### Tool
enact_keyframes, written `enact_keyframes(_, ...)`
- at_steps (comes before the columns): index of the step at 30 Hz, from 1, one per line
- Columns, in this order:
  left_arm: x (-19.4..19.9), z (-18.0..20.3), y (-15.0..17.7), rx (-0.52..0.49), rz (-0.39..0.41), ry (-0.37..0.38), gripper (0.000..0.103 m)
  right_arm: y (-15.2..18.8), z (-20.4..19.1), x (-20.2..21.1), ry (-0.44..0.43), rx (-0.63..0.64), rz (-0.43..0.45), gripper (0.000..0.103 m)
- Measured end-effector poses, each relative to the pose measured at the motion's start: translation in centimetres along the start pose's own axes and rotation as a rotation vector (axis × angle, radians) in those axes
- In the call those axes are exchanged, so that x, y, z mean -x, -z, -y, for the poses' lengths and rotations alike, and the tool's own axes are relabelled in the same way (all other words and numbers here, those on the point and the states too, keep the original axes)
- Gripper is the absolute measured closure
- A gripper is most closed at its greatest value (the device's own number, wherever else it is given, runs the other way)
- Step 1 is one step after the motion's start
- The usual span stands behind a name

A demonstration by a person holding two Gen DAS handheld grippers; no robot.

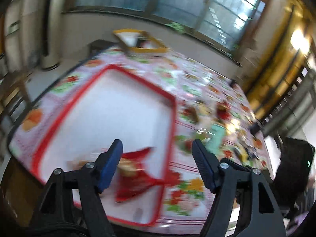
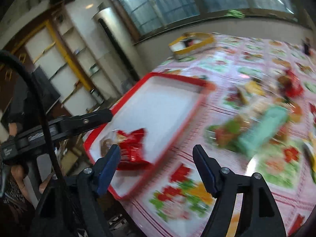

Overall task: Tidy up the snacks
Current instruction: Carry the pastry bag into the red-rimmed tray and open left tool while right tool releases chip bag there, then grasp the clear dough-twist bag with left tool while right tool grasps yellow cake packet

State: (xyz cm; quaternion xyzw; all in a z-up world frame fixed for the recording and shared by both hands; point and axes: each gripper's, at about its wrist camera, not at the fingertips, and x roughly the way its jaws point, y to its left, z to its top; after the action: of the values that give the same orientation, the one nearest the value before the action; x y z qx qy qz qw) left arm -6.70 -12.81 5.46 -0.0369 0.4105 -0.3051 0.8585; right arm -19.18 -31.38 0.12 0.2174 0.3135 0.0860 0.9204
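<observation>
Both views are blurred by motion. The left gripper hangs above the near edge of the table, its jaws spread wide with nothing between them. Below it lies a white tray with a red rim, set on the flowered cloth. In the tray's near part lies a red snack pack; its print is too smeared to read. Just left of the pack sits a brownish item, too blurred to name.

The right gripper is also wide open and holds nothing. It hovers over the cloth just right of the tray's near corner. From this view the left gripper's arm reaches in from the left, over the tray's left rim. To the right of the tray, loose snacks lie scattered on the cloth, among them a mint-green pack and a red pack farther off. A yellow-rimmed box stands at the far edge of the table, below the window.
</observation>
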Motion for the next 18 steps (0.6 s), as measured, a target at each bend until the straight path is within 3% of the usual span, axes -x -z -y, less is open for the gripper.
enact_keyframes(5, -2.5, 5.3, 0.7, -0.125, -0.063, 0.036, 0.028, 0.8, 5.1, 3.9, 0.028, -0.132, 0.049, 0.028)
enact_keyframes(11, -5.2, 8.3, 1.6, -0.192, -0.136, 0.040, 0.028, 0.6, 9.6, 7.6, 0.289, -0.186, 0.061, 0.028)
enact_keyframes(18, -7.7, 9.5, 0.9, -0.205, -0.166, 0.008, 0.028, -0.8, 12.7, 7.3, 0.331, -0.167, 0.059, 0.030)
